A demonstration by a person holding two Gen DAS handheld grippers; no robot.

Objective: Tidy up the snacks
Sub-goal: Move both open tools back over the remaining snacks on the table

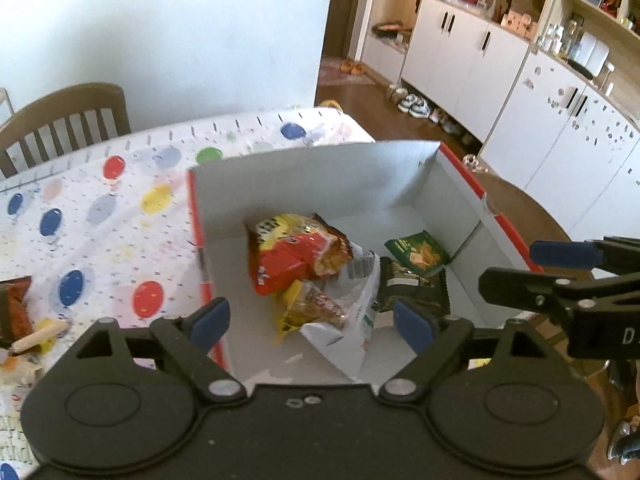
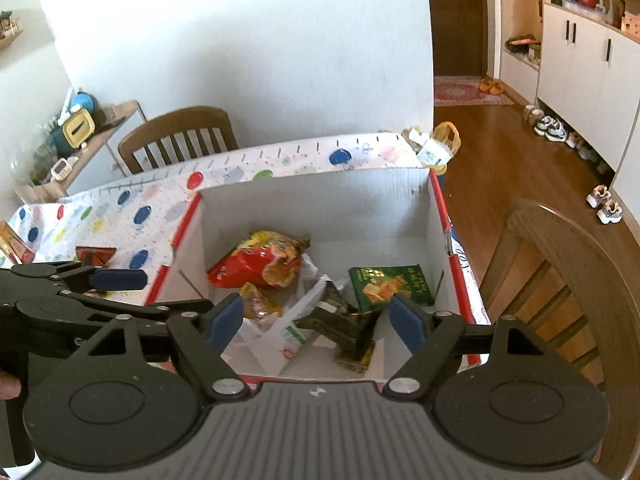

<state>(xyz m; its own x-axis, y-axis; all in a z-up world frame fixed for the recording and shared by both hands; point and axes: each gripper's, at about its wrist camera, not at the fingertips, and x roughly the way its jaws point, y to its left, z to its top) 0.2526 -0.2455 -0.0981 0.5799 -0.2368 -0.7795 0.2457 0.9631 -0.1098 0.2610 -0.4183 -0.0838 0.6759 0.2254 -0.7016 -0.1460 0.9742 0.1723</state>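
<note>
A white box (image 1: 400, 176) with red outer sides is seen on the counter (image 1: 100, 216), which is covered by a dotted cloth. Inside the box, a red and yellow bag (image 1: 296, 256) is laid toward the left, with a smaller yellow pack (image 1: 316, 308) just in front of it and a white bag (image 1: 360, 320) partly beneath both. A dark pack (image 1: 412, 284) is propped beside the white bag, and a green pack (image 1: 418, 254) is laid flat near the right wall, apart from the red bag.

The left gripper (image 1: 312, 322) is held above the near edge of the box; its blue-padded fingers (image 1: 210, 320) are spread wide and nothing is held between them. The right gripper (image 2: 316, 318) is likewise held over the near edge, with its fingers (image 2: 404, 320) parted and empty; the dark pack (image 2: 348, 328) is seen between them but below, untouched.

More snacks (image 1: 16, 312) are left on the counter to the left of the box, well apart from it. A wooden chair (image 2: 180, 136) is placed at the far side of the counter, and another chair (image 2: 560, 280) at the right.
</note>
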